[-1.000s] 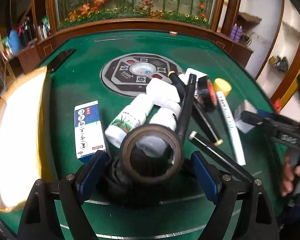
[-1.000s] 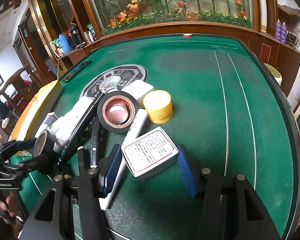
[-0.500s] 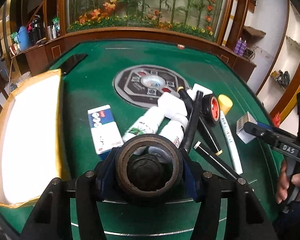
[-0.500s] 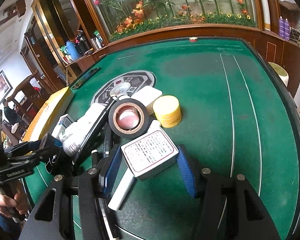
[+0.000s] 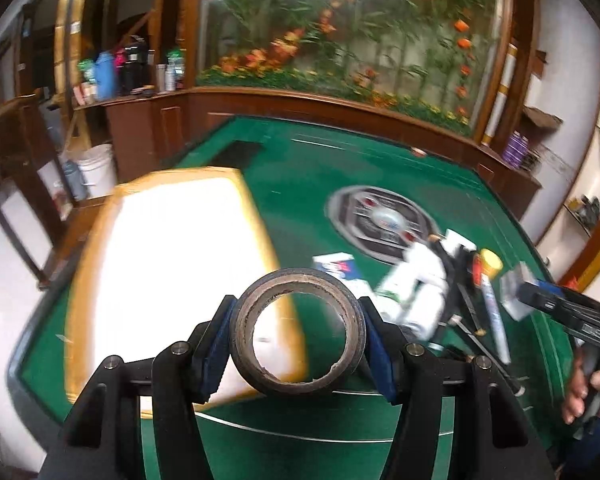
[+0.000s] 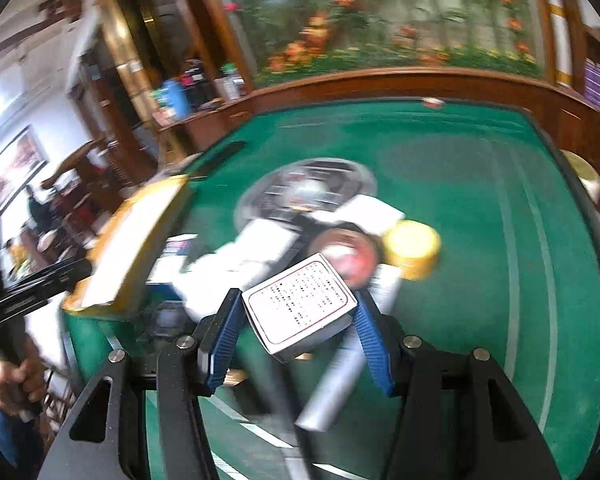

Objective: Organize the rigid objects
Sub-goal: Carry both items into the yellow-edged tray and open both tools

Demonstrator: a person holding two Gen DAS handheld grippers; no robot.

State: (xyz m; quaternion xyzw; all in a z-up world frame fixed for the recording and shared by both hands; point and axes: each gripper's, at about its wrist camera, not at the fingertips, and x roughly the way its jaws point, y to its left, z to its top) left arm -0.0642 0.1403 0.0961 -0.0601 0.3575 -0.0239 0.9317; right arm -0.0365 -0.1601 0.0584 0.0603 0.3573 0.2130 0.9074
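My left gripper (image 5: pixel 298 336) is shut on a dark roll of tape (image 5: pixel 296 384), held off the green table (image 5: pixel 300 176) beside the near corner of a yellow-rimmed box (image 5: pixel 256 216) with a white inside. My right gripper (image 6: pixel 300 320) is shut on a small white printed box (image 6: pixel 300 304), tilted and raised above the pile. The pile holds white bottles (image 5: pixel 416 284), a black-and-red tape roll (image 6: pixel 348 252), a yellow jar (image 6: pixel 412 248), a white tube (image 6: pixel 336 380) and dark pens (image 5: pixel 472 320). The right wrist view is blurred.
A blue-and-white carton (image 5: pixel 340 266) lies between the yellow-rimmed box and the pile. A round grey panel (image 5: pixel 380 220) sits mid-table. A wooden rim and planter wall close the far side. A hand (image 5: pixel 588 392) holds the right gripper's handle; another hand (image 6: pixel 8 380) holds the left one.
My left gripper shut on the dark tape roll, lifted it and swung left toward the yellow-rimmed box. My right gripper rose and shifted left with the white printed box.
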